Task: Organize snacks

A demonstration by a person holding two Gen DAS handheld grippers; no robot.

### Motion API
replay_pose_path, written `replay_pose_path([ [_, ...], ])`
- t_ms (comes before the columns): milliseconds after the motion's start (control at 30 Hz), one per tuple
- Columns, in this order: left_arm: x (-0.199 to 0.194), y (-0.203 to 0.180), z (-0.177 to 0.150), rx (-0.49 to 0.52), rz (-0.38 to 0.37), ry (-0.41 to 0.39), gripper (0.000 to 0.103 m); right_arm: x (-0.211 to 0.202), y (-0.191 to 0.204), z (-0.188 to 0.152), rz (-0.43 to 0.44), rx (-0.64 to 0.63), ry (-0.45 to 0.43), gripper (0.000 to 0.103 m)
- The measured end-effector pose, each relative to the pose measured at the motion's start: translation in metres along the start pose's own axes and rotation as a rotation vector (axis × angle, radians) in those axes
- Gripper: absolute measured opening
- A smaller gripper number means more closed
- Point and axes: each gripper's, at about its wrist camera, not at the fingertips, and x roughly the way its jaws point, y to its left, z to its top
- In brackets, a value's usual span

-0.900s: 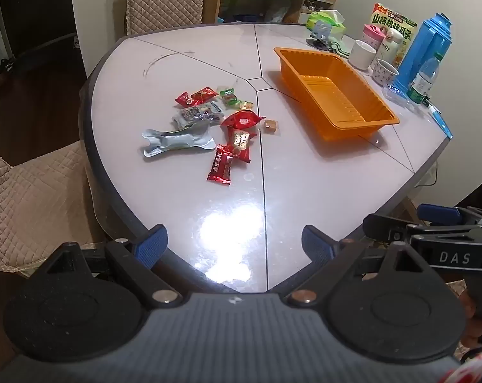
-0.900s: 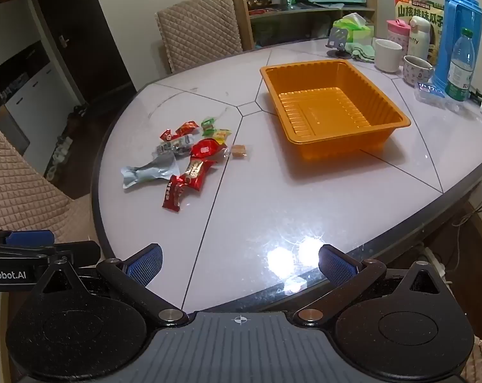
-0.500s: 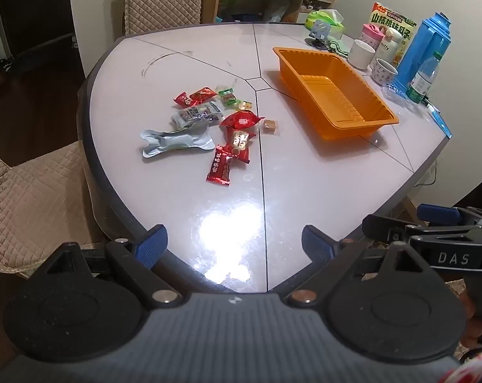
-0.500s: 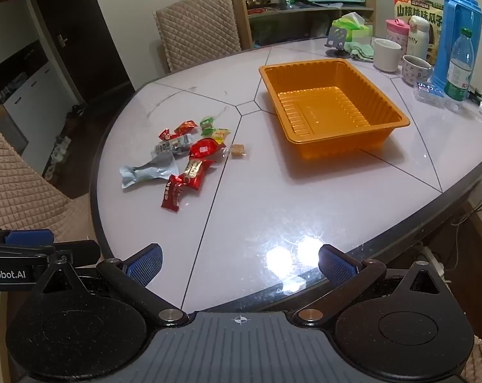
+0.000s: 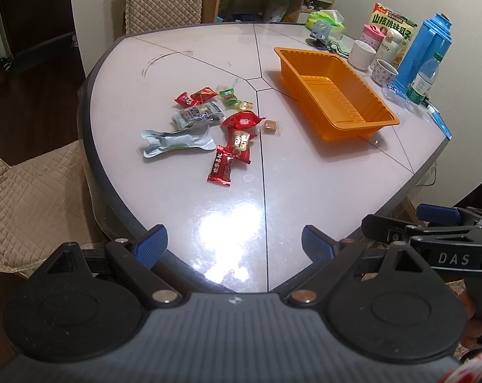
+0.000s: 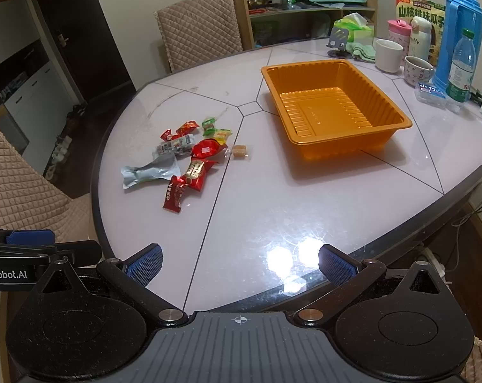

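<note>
Both my grippers, left [image 5: 234, 242] and right [image 6: 239, 263], are spread wide, holding nothing. Snacks [image 5: 218, 124] sit well ahead of my left jaws, tray [image 6: 333, 111] empty. I'd start with the nearest red packet [image 5: 221, 168], pinching across its narrow middle.

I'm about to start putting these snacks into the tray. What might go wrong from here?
1. The snacks overlap in a loose pile, so a pinch may take two wrappers or drag neighbours along.
2. The silver pouch lies flat on the glossy table near its edge; it may slide off rather than lift.
3. The orange tray looks light and could shift if bumped.
</note>
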Motion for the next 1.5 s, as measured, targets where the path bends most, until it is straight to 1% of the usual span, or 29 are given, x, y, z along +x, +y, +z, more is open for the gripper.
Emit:
replay_pose_path([
  [1300,-0.001,0.001,0.004,-0.003,-0.004,0.002,0.090,0.002,0.003,0.001,-0.002,-0.002,0.001,0.103],
  [1500,-0.001,0.002,0.006,-0.006,-0.002,-0.003,0.090,0.001,0.010,0.002,-0.002,-0.008,-0.001,0.103],
])
